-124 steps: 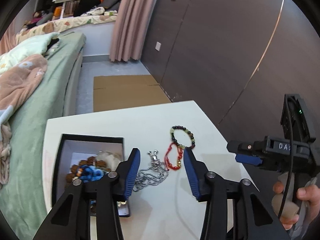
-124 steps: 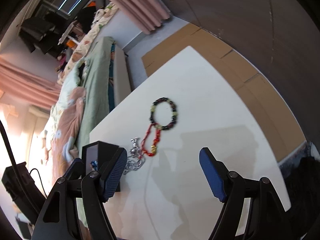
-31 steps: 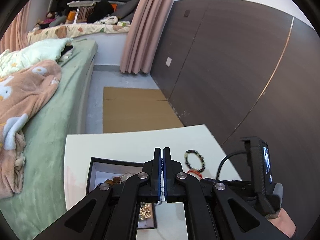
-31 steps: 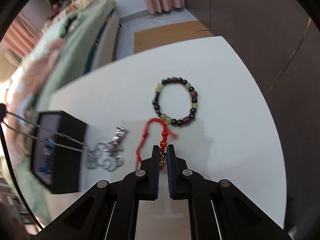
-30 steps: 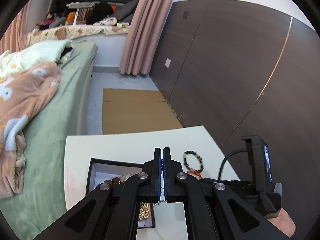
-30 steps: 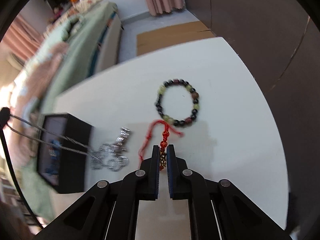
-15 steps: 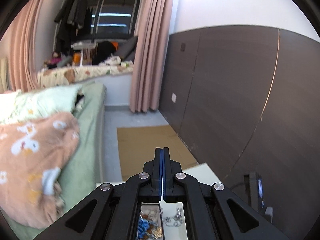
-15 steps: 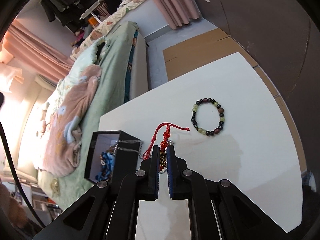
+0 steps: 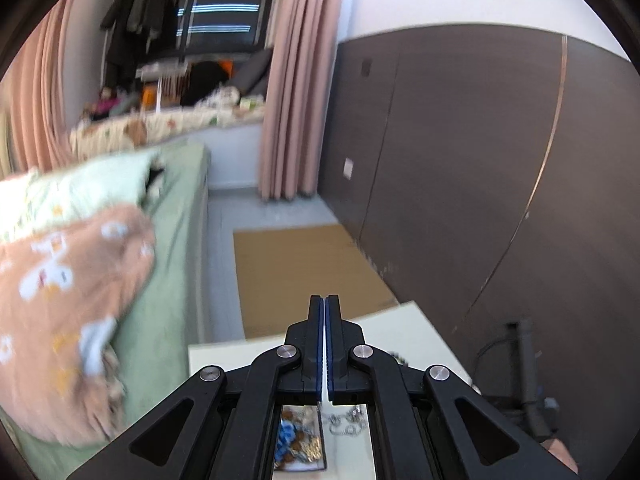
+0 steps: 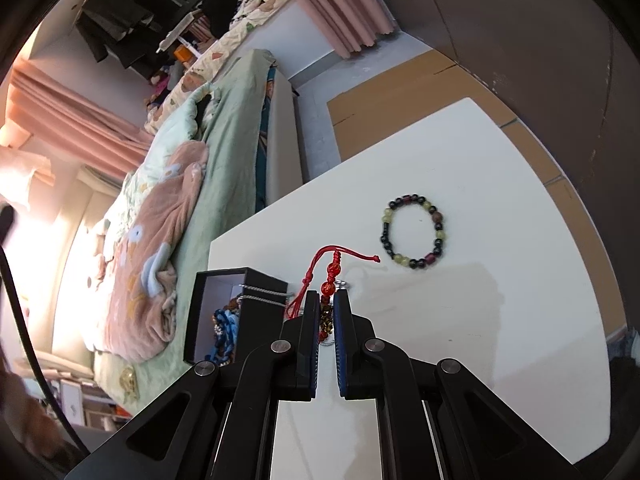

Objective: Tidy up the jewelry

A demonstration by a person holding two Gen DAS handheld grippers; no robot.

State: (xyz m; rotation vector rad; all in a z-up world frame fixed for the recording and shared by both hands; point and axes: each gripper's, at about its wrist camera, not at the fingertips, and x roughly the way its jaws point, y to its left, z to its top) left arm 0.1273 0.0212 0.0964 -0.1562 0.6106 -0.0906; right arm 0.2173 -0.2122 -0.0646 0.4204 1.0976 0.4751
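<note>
1. the right gripper [image 10: 327, 312], clamped on the red cord bracelet [image 10: 326, 280], has lifted it off the table [image 10: 500, 320].
2. the left gripper [image 9: 324, 344], pinching the silver chain [image 10: 260, 294], now trails it over the black box [image 10: 216, 308] by the table's left edge.
3. the beaded bracelet [image 10: 412, 236] waits mid-table.

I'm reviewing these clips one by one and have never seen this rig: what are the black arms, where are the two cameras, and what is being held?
No robot here: a person holds a hand-held claw in each hand, each carrying a fisheye camera looking along its fingers. In the right view, the right claw is shut on the red cord bracelet above the white table. The beaded bracelet lies on the table; the black jewelry box has a silver chain draped over its wall. In the left view, the left claw is shut; its load is unclear.
</note>
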